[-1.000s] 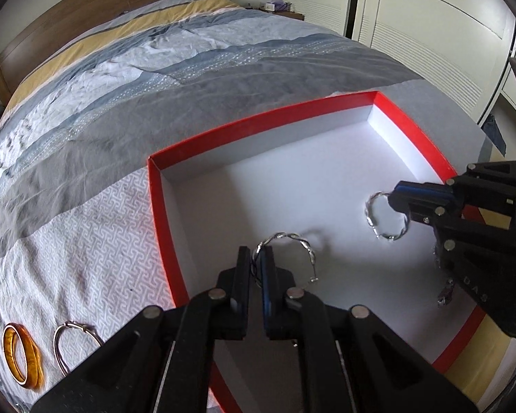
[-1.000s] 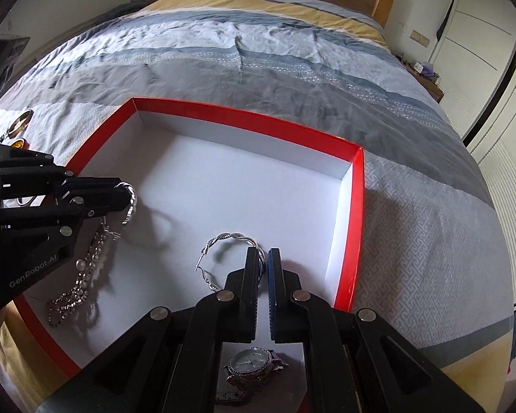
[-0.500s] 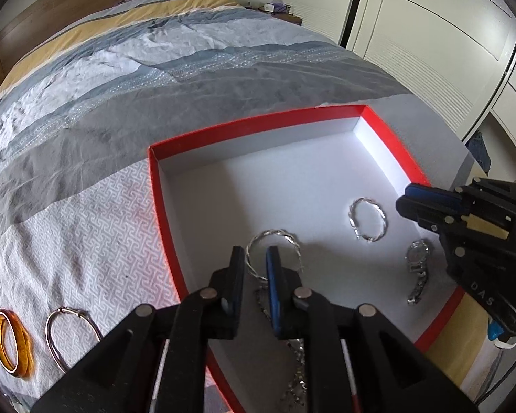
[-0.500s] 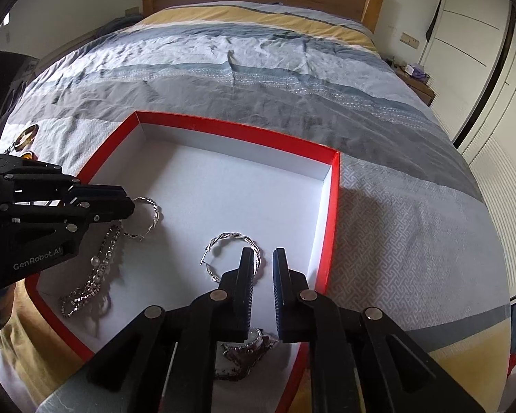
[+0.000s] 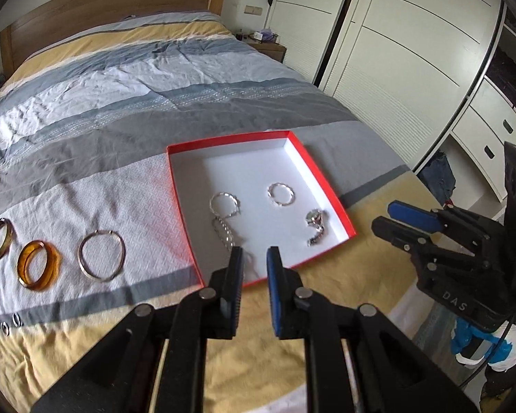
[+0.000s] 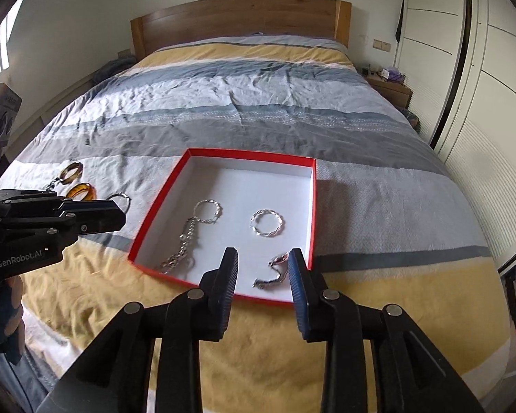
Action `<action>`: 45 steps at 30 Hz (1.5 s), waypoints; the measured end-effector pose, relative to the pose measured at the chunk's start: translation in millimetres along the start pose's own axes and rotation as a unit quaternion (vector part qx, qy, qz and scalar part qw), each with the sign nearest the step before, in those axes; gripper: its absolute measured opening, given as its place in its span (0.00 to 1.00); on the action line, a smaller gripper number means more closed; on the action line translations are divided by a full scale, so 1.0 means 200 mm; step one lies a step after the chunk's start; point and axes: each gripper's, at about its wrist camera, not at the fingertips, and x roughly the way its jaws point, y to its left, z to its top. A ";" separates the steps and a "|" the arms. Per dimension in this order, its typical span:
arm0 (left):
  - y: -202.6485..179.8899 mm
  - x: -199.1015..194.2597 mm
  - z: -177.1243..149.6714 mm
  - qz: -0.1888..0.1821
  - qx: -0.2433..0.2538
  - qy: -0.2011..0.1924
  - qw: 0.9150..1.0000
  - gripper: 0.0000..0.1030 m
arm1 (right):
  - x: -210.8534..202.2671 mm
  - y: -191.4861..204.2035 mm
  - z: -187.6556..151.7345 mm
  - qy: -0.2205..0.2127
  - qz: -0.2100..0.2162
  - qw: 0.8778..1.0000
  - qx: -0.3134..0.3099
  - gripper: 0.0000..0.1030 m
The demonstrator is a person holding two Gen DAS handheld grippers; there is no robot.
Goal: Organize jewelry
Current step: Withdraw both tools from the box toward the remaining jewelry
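1. A red box (image 6: pixel 313 206) is seen on the bed (image 6: pixel 258 103).
2. Inside it, a silver chain (image 6: pixel 182 247) is laid lengthwise toward its near edge.
3. The left gripper (image 5: pixel 254 258) is held slightly apart, empty.
4. The right gripper (image 6: pixel 263 261) is opening, empty.

The left black two-finger claw (image 5: pixel 254 258) points downward with a narrow empty gap between its fingers; the right black two-finger claw (image 6: pixel 262 261) points downward too, jaws opening with nothing between them; the two claws stand apart, side by side.
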 end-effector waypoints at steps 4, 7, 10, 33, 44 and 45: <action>0.00 -0.20 -0.14 0.026 0.000 -0.005 1.000 0.13 | -0.20 0.10 -0.10 -0.012 0.015 1.000 0.005 0.31; 0.04 -0.33 -0.23 0.039 -0.002 -0.006 0.999 0.13 | -0.33 0.18 -0.16 -0.021 0.026 0.999 0.010 0.31; 0.08 -0.48 -0.32 0.057 -0.002 -0.017 0.998 0.13 | -0.45 0.25 -0.20 -0.033 0.033 0.999 0.012 0.31; 0.77 -1.26 -0.93 0.183 -0.122 -0.094 0.971 0.13 | -0.88 0.78 -0.23 -0.085 0.082 0.992 -0.043 0.36; 1.06 -1.13 -0.98 0.200 -0.188 -0.076 0.959 0.13 | -0.58 0.93 -0.22 -0.044 0.116 0.991 -0.054 0.36; 1.09 -1.11 -0.98 0.199 -0.192 -0.074 0.958 0.13 | -0.54 0.94 -0.22 -0.040 0.118 0.991 -0.053 0.36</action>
